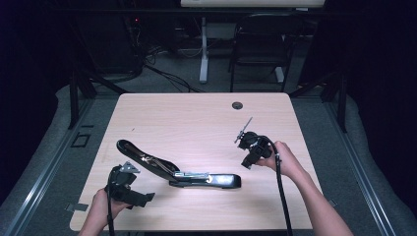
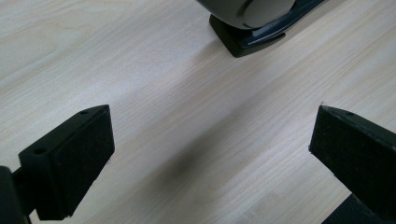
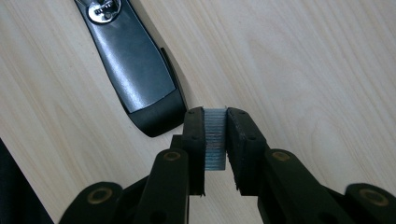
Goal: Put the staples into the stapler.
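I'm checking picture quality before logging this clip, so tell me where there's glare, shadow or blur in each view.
High view: the table is brightly lit, its surroundings nearly black. Left gripper view: the open left tool throws a soft shadow on the wood, and the stapler at the top edge is blurred. Right gripper view: glare streaks the stapler's glossy black base; the staple strip in the right tool is fairly sharp.

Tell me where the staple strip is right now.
The staple strip is clamped in the right claw, held above the table just right of the open stapler's base end in the right gripper view.
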Tool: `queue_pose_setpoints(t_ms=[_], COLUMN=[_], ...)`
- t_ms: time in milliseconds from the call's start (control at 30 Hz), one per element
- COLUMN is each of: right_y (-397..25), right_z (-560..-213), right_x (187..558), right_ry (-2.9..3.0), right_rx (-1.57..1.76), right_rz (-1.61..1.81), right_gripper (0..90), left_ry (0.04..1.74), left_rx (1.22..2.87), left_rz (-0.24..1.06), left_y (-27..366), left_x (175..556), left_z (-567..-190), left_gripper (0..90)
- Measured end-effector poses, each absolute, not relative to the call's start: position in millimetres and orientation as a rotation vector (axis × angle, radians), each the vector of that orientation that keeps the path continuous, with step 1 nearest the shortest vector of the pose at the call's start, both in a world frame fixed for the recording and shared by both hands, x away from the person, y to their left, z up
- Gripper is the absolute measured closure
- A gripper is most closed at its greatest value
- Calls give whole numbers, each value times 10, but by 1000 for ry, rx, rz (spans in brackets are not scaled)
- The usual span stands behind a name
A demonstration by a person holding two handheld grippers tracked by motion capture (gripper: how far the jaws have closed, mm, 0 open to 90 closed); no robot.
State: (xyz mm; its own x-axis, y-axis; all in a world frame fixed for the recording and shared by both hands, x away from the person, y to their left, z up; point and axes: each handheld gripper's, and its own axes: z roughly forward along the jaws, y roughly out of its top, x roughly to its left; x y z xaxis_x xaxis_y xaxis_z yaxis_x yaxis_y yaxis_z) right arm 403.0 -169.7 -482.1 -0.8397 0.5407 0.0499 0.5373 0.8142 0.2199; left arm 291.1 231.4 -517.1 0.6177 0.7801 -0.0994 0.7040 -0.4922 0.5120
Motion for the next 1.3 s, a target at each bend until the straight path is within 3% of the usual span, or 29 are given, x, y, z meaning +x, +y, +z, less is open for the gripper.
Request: queue_pose_setpoints(t_ms=[1300], right_y=[-1068], right_z=[-4803], right_x=[3968], right_ry=[3061], right_rx=[638], right_rz=[424], right_gripper=[784], left_ry=[1158], left_rx=[2335], left_rz=[193], left_y=[2313], left_x=[2913], left_z=[-5174], left_gripper=[0])
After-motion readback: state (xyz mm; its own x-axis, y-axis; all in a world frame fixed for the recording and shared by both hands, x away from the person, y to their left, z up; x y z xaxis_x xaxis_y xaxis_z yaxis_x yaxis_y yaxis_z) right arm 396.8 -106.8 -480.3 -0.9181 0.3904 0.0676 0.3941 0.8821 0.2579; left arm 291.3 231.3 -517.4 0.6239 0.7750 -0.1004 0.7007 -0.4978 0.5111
